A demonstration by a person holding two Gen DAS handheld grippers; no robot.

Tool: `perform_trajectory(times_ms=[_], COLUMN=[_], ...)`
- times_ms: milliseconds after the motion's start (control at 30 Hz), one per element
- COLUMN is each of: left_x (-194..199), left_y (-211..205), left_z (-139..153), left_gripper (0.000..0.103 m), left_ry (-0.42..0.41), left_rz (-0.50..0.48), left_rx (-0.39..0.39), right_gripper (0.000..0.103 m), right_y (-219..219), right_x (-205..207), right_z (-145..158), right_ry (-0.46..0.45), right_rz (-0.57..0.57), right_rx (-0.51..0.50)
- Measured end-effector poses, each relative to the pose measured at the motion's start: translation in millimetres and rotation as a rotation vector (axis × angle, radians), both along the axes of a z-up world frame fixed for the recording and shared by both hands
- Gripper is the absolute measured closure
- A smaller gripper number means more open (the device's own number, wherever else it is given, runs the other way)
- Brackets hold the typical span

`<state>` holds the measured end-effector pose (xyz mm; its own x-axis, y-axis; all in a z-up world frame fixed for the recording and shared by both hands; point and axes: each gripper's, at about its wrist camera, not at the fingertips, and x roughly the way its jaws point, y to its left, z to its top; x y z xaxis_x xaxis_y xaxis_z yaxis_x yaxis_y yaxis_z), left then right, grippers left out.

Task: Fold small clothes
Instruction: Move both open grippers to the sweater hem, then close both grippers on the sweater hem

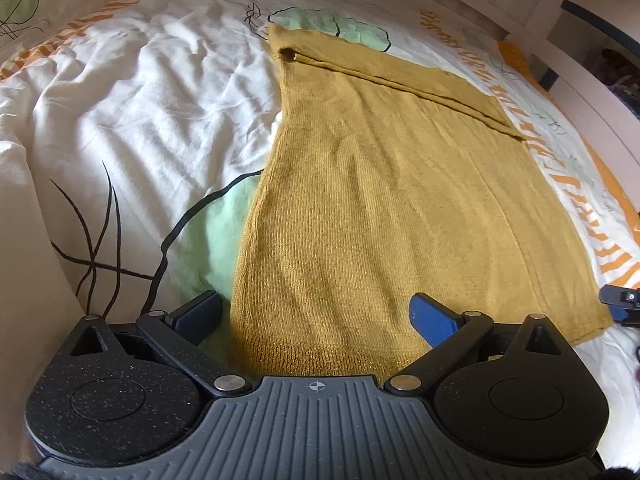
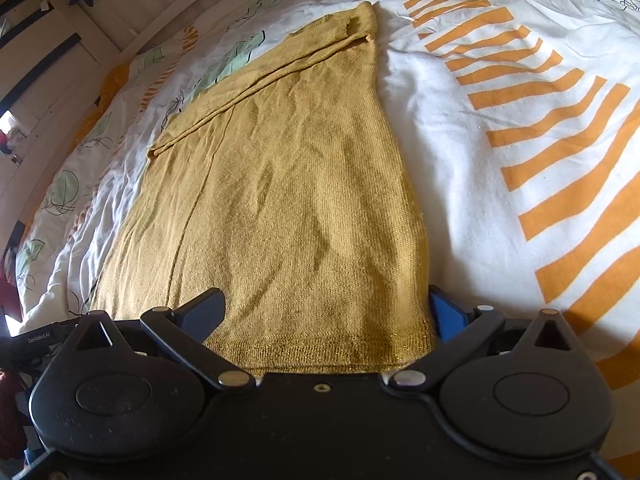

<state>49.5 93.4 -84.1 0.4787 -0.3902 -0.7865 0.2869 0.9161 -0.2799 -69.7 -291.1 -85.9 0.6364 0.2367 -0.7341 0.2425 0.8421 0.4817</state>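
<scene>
Left wrist view looks down a mustard-yellow knit garment (image 1: pixel 360 208) spread flat on a bed, over a white duvet cover (image 1: pixel 132 92) printed with green leaves, black line drawings and orange stripes. The left gripper (image 1: pixel 316 314) hangs over the near hem with its fingers (image 1: pixel 434 318) spread wide, one blue pad at about 8 o'clock just off the left edge of the knit, the other at about 4 o'clock over the fabric; nothing is pinched between them. Toward 12 o'clock the garment narrows, and a folded-over strip runs diagonally from its top corner down toward 3 o'clock. A dark bit of the other tool shows at the 3 o'clock edge. Right wrist view takes the same garment (image 2: pixel 288 200) from its right side: the right gripper (image 2: pixel 326 312) also stands open, its fingers (image 2: pixel 206 312) straddling the hem's right corner, the right pad just beside the knit's edge on the striped cover (image 2: pixel 520 184). At 10 o'clock a pale wooden bed frame (image 2: pixel 120 8) rises behind the bedding.
</scene>
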Motion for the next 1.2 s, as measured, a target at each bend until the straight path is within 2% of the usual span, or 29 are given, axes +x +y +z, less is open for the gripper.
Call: perform_trajectory(times_ms=[300, 400, 433, 500, 633, 833, 1000, 1100, 1200], left_x=[10.2, 8.4, 6.6, 3.8, 2.5, 0.3, -0.5, 1.7, 1.3], left_y=[-11.9, -11.8, -11.3, -10.0, -5.3, 0.6, 8.1, 11.3, 12.2], left_z=[-1.7, -2.4, -1.7, -0.3, 1.4, 3.0, 3.7, 3.2, 3.3], left_gripper=[0.002, 0.003, 0.013, 0.021, 0.032, 0.047, 0.055, 0.055, 0.056], left_ry=[-0.004, -0.014, -0.023, -0.037, -0.037, -0.031, -0.017, -0.004, -0.003], left_rz=[-0.08, -0.08, -0.078, -0.067, -0.055, -0.042, -0.026, -0.013, -0.01], left_rx=[0.036, 0.039, 0.041, 0.051, 0.041, 0.033, -0.002, -0.025, -0.035], right_gripper=[0.0, 0.0, 0.0, 0.0, 0.0, 0.0, 0.001, 0.009, 0.027], right_y=[-4.3, -4.1, -4.0, -4.5, -10.4, -24.7, -34.6, -40.0, -48.3], right_x=[-1.2, -1.2, -1.1, -0.7, 0.9, 2.6, 9.4, 13.3, 13.6], right_z=[-3.9, -4.1, -4.2, -4.6, -5.6, -7.0, -8.3, -7.5, -7.3], right_ry=[-0.02, -0.021, -0.021, -0.023, -0.022, -0.008, 0.037, 0.077, 0.113], right_rz=[-0.014, -0.015, -0.015, -0.018, -0.024, -0.02, 0.005, 0.019, 0.017], right_rx=[0.052, 0.053, 0.054, 0.062, 0.105, 0.226, 0.297, 0.308, 0.306])
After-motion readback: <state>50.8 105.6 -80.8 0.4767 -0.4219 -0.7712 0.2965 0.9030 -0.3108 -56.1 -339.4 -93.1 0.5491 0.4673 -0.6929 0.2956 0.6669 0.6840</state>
